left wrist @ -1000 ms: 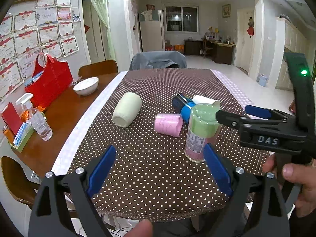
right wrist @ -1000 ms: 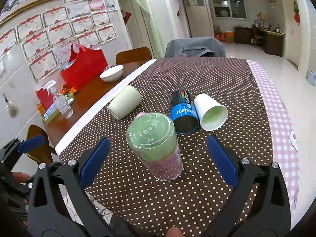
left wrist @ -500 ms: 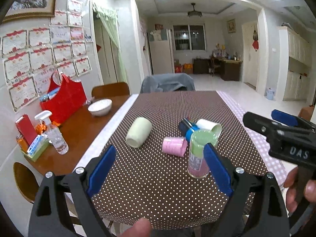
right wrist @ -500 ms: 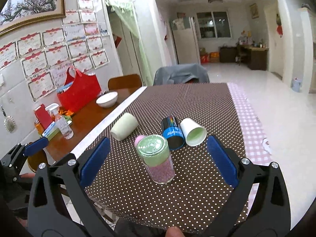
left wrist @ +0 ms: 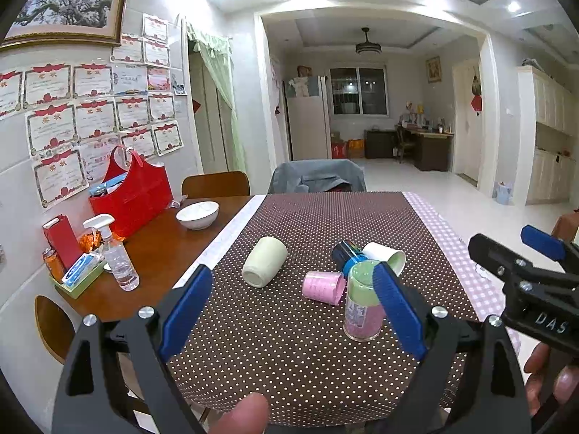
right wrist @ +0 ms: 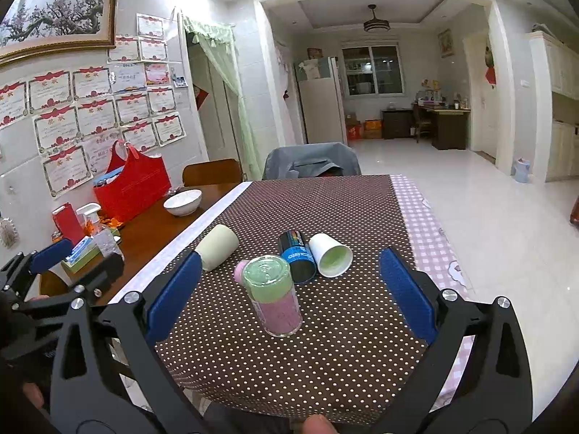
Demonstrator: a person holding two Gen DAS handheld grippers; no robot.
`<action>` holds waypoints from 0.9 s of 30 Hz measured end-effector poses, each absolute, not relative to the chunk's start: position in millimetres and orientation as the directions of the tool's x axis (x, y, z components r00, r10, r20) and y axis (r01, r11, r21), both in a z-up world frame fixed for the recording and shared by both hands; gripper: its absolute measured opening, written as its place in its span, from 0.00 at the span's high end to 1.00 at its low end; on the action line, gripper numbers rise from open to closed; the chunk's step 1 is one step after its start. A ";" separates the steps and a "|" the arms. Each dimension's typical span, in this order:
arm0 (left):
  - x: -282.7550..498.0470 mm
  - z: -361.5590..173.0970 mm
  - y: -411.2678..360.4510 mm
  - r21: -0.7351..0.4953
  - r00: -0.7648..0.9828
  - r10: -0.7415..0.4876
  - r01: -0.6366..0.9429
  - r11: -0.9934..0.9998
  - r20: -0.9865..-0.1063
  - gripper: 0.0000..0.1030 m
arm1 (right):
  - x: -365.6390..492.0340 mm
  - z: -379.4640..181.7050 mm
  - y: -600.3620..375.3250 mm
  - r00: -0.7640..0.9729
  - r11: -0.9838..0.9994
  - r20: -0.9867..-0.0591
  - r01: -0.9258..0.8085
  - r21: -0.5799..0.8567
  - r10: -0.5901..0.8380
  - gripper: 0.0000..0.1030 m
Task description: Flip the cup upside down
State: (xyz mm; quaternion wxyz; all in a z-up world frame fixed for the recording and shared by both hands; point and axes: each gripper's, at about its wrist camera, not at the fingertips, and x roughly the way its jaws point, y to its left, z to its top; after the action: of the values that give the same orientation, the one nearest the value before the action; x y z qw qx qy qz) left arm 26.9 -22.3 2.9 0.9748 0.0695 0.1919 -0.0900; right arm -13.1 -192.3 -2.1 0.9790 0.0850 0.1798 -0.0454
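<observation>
A clear cup [left wrist: 362,300] with a green end up and pink below stands on the dotted tablecloth [left wrist: 289,354]; it also shows in the right wrist view [right wrist: 277,298]. Around it lie a pale green cup [left wrist: 264,262] [right wrist: 217,247], a pink cup [left wrist: 324,287] [right wrist: 240,271], a blue-black can [left wrist: 345,255] [right wrist: 296,256] and a white paper cup [left wrist: 385,256] [right wrist: 331,258], all on their sides. My left gripper [left wrist: 289,311] is open and empty, held back above the near table edge. My right gripper [right wrist: 286,293] is open and empty, also held back from the cup.
On the bare wood at the left stand a white bowl [left wrist: 197,214], a red bag [left wrist: 132,195], a spray bottle [left wrist: 115,253] and a small box tray [left wrist: 77,275]. Chairs [left wrist: 215,184] stand at the far end. A pink checked cloth edge [left wrist: 466,271] runs along the right.
Both grippers have pulled back and up from the standing cup, so the table looks farther and smaller. The cup stays standing where it was.
</observation>
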 end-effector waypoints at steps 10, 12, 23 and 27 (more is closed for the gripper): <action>12.0 1.2 -15.0 0.089 0.919 -0.145 0.189 0.978 -0.365 0.14 | -22.0 1.7 -185.3 0.937 0.983 -0.339 0.135 0.123 -0.086 0.06; 10.9 1.7 -13.1 0.086 0.922 -0.140 0.182 0.980 -0.360 0.14 | -24.0 2.5 -183.3 0.939 0.984 -0.332 0.139 0.115 -0.094 0.06; 5.1 0.5 -8.5 0.092 0.931 -0.114 0.155 0.984 -0.347 0.14 | -30.4 5.4 -180.3 0.944 0.984 -0.313 0.144 0.108 -0.104 0.06; 4.3 0.1 -8.0 0.088 0.931 -0.118 0.157 0.984 -0.345 0.14 | -31.2 6.5 -178.6 0.946 0.984 -0.309 0.141 0.106 -0.103 0.06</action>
State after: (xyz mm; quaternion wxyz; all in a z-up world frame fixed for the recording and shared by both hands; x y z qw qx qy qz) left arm 4.3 -8.0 0.1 0.9810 0.0571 0.1717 -0.0702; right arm -31.2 -178.6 6.5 0.9842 0.0634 0.1529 -0.0620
